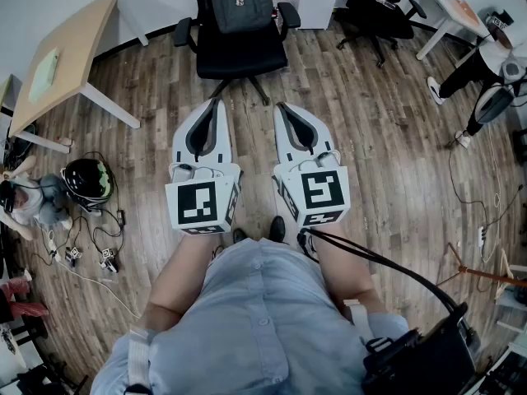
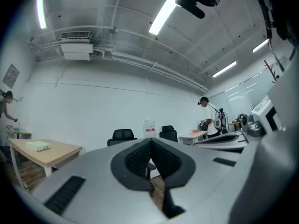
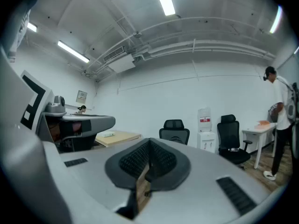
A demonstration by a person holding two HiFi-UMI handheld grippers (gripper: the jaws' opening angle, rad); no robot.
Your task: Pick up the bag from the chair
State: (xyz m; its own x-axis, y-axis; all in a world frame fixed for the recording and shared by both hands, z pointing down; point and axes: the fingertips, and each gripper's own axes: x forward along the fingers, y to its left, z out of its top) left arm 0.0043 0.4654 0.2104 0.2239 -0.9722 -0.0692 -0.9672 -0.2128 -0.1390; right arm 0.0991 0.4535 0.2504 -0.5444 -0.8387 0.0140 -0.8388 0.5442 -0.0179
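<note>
Currently: dark grey fabric backpack-style bag (image 1: 240, 2) sits on the black mesh-backed office chair (image 1: 239, 54) at the top of the head view. It stands upright on the seat and leans on the backrest, front panel toward the person. Its long axis runs up the backrest, which is straight up in the head view. A small patch sits on the front panel; its print is too small to read.

Left hand-held gripper (image 1: 216, 102): grey shell, jaws together. In the left gripper view the black ribbed pads (image 2: 138, 158) meet at the tips and nothing is between them; only floor shows through the slit lower down. Right hand-held gripper (image 1: 282, 105): same state. In the right gripper view its ribbed pads (image 3: 161, 160) touch at the tips, with nothing clamped.

Both grippers are level and side by side, tips pointing at the chair, short of the seat's front edge and apart from the bag. Each carries a cube with a black-and-white square marker.

White water dispenser (image 3: 204, 134) stands against the far wall; its red label is unreadable. Light wooden desk (image 1: 78, 35) is to the left of the chair, on the brown wood-plank floor (image 1: 387, 130).
</note>
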